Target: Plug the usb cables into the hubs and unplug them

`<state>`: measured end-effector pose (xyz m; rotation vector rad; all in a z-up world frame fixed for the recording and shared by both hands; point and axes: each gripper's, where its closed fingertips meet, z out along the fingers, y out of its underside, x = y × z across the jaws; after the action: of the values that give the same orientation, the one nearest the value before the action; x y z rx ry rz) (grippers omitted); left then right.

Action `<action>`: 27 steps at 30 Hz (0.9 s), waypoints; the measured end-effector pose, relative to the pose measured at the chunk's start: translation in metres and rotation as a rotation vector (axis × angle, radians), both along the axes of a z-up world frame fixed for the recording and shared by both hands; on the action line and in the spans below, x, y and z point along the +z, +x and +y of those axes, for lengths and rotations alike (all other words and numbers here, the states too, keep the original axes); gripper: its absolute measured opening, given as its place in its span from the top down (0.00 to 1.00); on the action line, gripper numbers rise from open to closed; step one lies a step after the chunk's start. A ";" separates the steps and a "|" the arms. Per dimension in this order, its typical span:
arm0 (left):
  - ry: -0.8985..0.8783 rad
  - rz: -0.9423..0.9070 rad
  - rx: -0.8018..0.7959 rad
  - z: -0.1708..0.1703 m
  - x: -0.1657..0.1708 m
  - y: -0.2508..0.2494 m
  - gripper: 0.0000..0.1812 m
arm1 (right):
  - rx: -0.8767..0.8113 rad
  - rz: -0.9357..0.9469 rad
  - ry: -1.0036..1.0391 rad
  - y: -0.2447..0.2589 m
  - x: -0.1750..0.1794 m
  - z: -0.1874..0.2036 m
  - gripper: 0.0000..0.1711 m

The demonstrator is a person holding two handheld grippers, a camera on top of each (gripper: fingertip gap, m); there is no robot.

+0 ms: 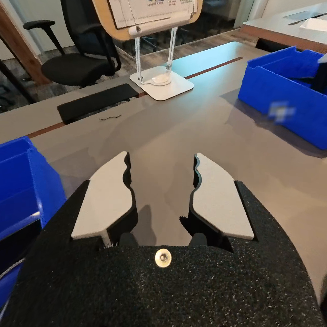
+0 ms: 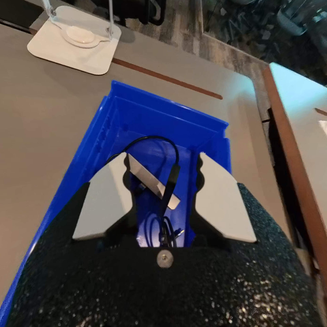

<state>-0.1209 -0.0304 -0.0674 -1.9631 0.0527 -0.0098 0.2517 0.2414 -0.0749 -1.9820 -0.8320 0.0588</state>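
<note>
Lying between the right gripper (image 2: 163,157)'s spread fingers, a silver hub (image 2: 153,182) (left gripper (image 1: 161,156) gapes empty).

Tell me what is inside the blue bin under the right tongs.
Inside the blue bin: a silver hub lying slanted, a black cable looping across it, and more coiled cables nearer the camera. The open right tongs cover the bin's near end.
</note>
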 end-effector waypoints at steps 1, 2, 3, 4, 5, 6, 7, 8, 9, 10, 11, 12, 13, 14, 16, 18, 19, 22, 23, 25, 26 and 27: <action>0.004 0.005 0.008 -0.001 0.001 -0.002 0.62 | -0.011 -0.010 0.037 0.003 0.008 -0.002 0.57; 0.008 0.009 0.013 -0.001 0.003 -0.003 0.61 | -0.020 -0.012 0.084 0.005 0.019 -0.004 0.57; 0.012 0.015 0.017 -0.002 0.004 -0.005 0.61 | -0.027 -0.003 0.134 0.007 0.032 -0.008 0.57; 0.012 0.019 0.023 -0.002 0.004 -0.007 0.60 | -0.031 0.019 0.186 0.007 0.047 -0.014 0.58; 0.012 0.021 0.031 -0.003 0.004 -0.009 0.60 | -0.021 0.051 0.238 0.004 0.064 -0.022 0.58; 0.012 0.021 0.036 -0.004 0.005 -0.011 0.59 | 0.008 0.092 0.288 -0.002 0.081 -0.032 0.60; 0.015 0.019 0.040 -0.004 0.005 -0.013 0.59 | 0.053 0.141 0.337 -0.011 0.097 -0.046 0.62; 0.021 0.016 0.042 -0.005 0.005 -0.014 0.59 | 0.110 0.192 0.381 -0.023 0.112 -0.061 0.63; 0.030 0.013 0.045 -0.005 0.006 -0.016 0.59 | 0.173 0.245 0.422 -0.036 0.126 -0.077 0.62; 0.039 0.008 0.046 -0.005 0.007 -0.017 0.59 | 0.240 0.296 0.454 -0.051 0.137 -0.093 0.61; 0.050 0.002 0.046 -0.005 0.008 -0.018 0.59 | 0.305 0.340 0.475 -0.067 0.145 -0.108 0.61; 0.060 -0.003 0.049 -0.005 0.010 -0.020 0.58 | 0.363 0.376 0.486 -0.083 0.149 -0.121 0.60; 0.069 -0.006 0.056 -0.006 0.011 -0.022 0.58 | 0.413 0.401 0.487 -0.099 0.151 -0.132 0.59; 0.078 -0.005 0.066 -0.006 0.012 -0.025 0.57 | 0.455 0.420 0.482 -0.116 0.150 -0.140 0.58; 0.089 -0.010 0.084 -0.007 0.013 -0.032 0.56 | 0.543 0.433 0.452 -0.151 0.145 -0.150 0.56; 0.101 -0.020 0.111 -0.008 0.014 -0.038 0.54 | 0.596 0.431 0.411 -0.185 0.142 -0.152 0.53; 0.104 -0.025 0.121 -0.008 0.013 -0.041 0.53 | 0.621 0.441 0.403 -0.201 0.144 -0.152 0.54; 0.105 -0.037 0.143 -0.006 0.010 -0.045 0.50 | 0.652 0.466 0.364 -0.249 0.151 -0.144 0.56; 0.107 -0.031 0.159 -0.004 0.009 -0.047 0.49 | 0.656 0.489 0.348 -0.264 0.154 -0.142 0.56; 0.107 -0.020 0.179 0.000 0.005 -0.050 0.48 | 0.672 0.551 0.320 -0.290 0.163 -0.145 0.56; 0.099 -0.016 0.185 0.002 0.001 -0.051 0.48 | 0.675 0.575 0.315 -0.302 0.167 -0.148 0.56; 0.088 -0.012 0.190 0.003 -0.002 -0.051 0.47 | 0.666 0.587 0.324 -0.311 0.170 -0.150 0.55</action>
<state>-0.1722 -0.0272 -0.0693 -1.8730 -0.1396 0.1035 -0.0590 0.0917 0.0951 -1.2135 -0.9871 0.7995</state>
